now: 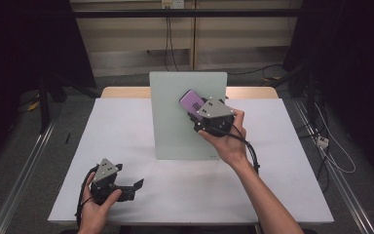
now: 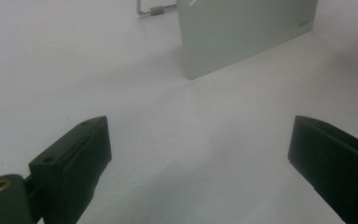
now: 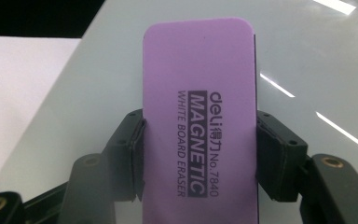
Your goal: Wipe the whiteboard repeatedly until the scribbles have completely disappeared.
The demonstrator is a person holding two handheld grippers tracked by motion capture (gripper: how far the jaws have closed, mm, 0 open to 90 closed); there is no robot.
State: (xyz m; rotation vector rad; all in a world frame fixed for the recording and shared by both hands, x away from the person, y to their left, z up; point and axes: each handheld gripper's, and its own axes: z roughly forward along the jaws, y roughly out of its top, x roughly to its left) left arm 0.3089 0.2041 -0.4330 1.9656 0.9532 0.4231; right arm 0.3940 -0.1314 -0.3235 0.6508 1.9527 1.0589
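A purple whiteboard eraser point(image 1: 192, 101) point(image 3: 198, 126) with black print is clamped between the pads of my right gripper point(image 1: 198, 108) point(image 3: 199, 158), which is shut on its long sides. It is held against the upper right part of a pale green-grey whiteboard point(image 1: 175, 122) point(image 3: 317, 60) point(image 2: 242, 32) that stands upright on the table. My left gripper point(image 1: 135, 187) point(image 2: 198, 158) rests low near the table's front left. Its jaws stand wide apart with only white tabletop between them.
The white table point(image 1: 126, 131) has bare room left and right of the board. A metal stand leg point(image 2: 154, 10) shows behind the board in the left gripper view. Beyond the table's far edge are cables point(image 1: 169, 39) and dark curtains point(image 1: 24, 44).
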